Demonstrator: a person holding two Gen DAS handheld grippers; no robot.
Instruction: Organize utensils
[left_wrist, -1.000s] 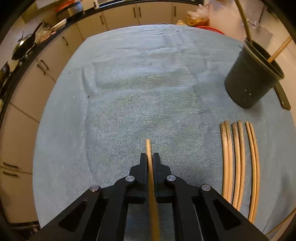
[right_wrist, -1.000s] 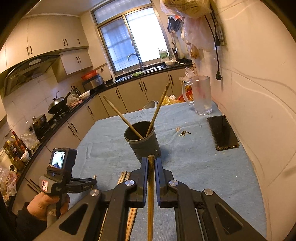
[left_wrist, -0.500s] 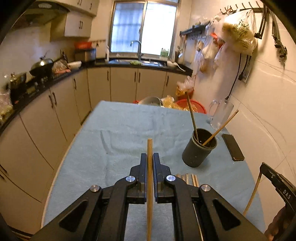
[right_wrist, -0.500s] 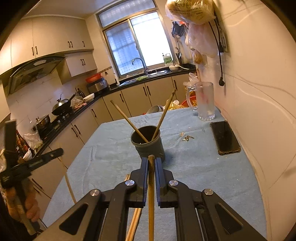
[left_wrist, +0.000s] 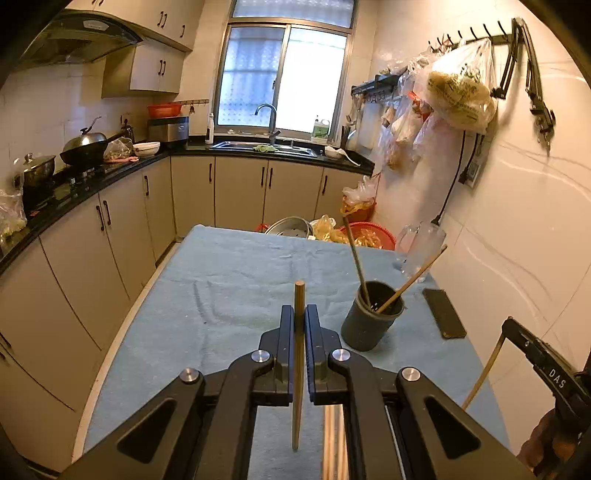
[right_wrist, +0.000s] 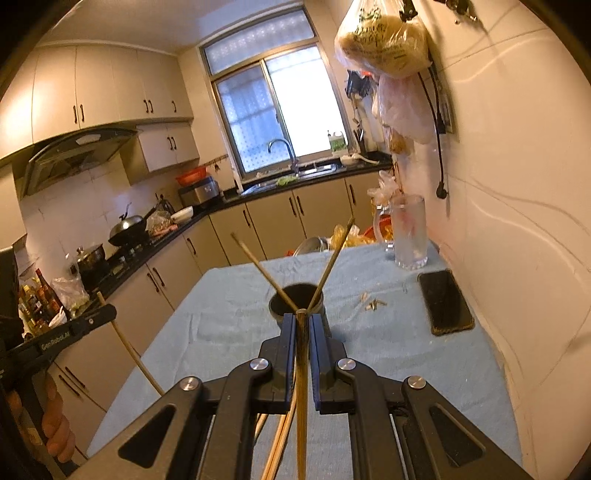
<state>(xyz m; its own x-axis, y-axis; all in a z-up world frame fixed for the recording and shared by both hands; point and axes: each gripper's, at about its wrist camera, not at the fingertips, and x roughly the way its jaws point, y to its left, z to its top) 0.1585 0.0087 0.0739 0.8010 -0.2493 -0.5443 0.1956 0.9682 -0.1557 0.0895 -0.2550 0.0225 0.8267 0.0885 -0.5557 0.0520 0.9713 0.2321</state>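
A dark cup (left_wrist: 371, 319) stands on the blue cloth with two chopsticks (left_wrist: 356, 258) leaning in it; it also shows in the right wrist view (right_wrist: 297, 304), just past my fingertips. My left gripper (left_wrist: 299, 314) is shut on a wooden chopstick (left_wrist: 298, 365), held upright above the table, left of the cup. My right gripper (right_wrist: 301, 319) is shut on another chopstick (right_wrist: 302, 398), raised close in front of the cup. Several loose chopsticks (right_wrist: 282, 432) lie on the cloth under the right gripper.
A black phone (right_wrist: 445, 301) lies on the cloth by the right wall, a glass mug (right_wrist: 408, 232) behind it. Small keys (right_wrist: 375, 304) lie between cup and phone. Bowls and bags (left_wrist: 332, 230) sit past the table's far edge. Cabinets run along the left.
My left gripper has tilted up from looking down at the cloth to level, lifting its chopstick. My right gripper has risen and moved closer to the cup.
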